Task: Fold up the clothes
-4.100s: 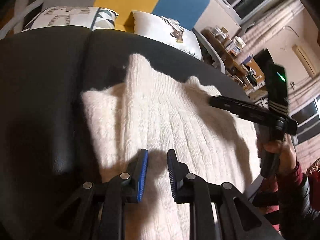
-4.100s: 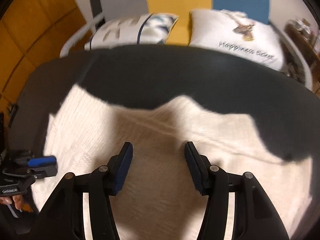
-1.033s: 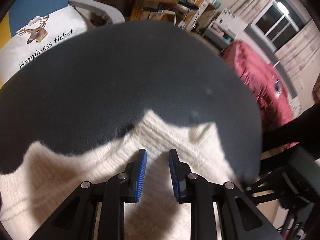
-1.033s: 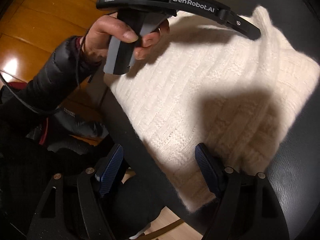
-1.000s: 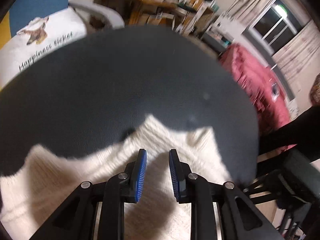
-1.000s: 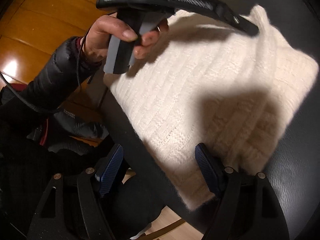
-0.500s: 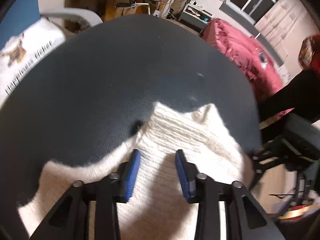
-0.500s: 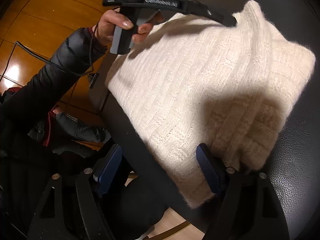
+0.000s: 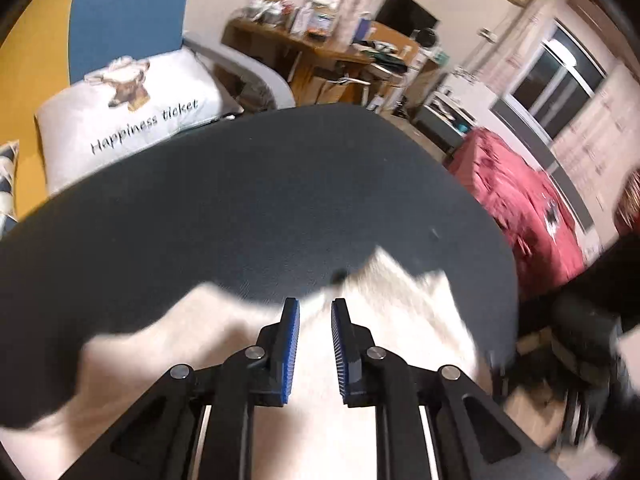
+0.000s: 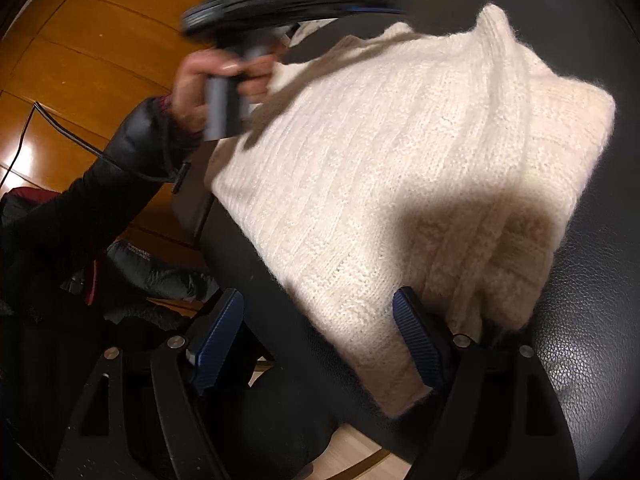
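Observation:
A cream knit sweater (image 10: 400,160) lies folded into a thick rectangle on the round black table (image 10: 580,320). My right gripper (image 10: 316,338) stands wide open at the sweater's near corner, one pad (image 10: 416,344) over the knit, the other past the table's rim. In the left wrist view the sweater (image 9: 400,320) is a blurred white patch under my left gripper (image 9: 315,320). Its jaws are drawn to a narrow slit with nothing between them. A hand (image 10: 200,80) holds that gripper's handle (image 10: 224,116) above the sweater's far left side.
A white pillow (image 9: 132,120) printed "Happiness ticket" sits beyond the table (image 9: 240,208). A cluttered wooden desk (image 9: 340,52) and a red cloth heap (image 9: 528,216) stand to the right. Wooden floor (image 10: 80,60), a cable (image 10: 60,128) and a dark jacket (image 10: 152,268) lie left of the table.
The left gripper has risen off the sweater and tilted up, and its jaws have narrowed. The right gripper has stayed open at the near corner.

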A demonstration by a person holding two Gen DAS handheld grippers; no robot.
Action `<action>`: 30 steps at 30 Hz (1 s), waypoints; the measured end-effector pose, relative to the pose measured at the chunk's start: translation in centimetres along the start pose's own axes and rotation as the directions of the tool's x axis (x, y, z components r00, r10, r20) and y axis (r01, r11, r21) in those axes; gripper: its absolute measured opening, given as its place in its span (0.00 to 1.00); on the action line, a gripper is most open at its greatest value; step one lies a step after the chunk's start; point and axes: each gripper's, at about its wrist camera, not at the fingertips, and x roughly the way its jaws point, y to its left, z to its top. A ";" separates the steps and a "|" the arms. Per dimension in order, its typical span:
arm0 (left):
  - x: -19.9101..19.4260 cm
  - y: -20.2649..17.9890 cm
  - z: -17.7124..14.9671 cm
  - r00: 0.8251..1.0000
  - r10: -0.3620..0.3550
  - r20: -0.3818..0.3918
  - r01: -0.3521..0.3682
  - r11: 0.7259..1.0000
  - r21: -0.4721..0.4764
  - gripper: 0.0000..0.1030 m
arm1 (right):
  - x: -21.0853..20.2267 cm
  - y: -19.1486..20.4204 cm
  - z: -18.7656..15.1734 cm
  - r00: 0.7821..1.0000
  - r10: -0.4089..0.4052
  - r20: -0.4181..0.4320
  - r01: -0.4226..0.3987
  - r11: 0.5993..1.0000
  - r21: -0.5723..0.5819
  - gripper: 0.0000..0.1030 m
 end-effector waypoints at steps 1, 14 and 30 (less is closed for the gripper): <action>-1.3 -0.1 -1.1 1.000 0.012 0.000 -0.012 0.999 0.040 0.15 | -0.3 0.6 0.4 1.000 -0.014 0.008 0.014 1.000 -0.019 0.78; 1.1 3.9 -4.8 0.976 0.187 -0.109 -0.187 0.982 0.016 0.16 | 3.8 0.9 12.3 0.941 -0.340 -0.001 0.340 0.940 -0.025 0.78; -14.5 16.8 -15.9 0.959 0.273 0.071 -0.210 0.858 -0.468 0.18 | 10.1 6.4 19.6 0.976 -0.201 0.089 0.212 0.969 -0.130 0.78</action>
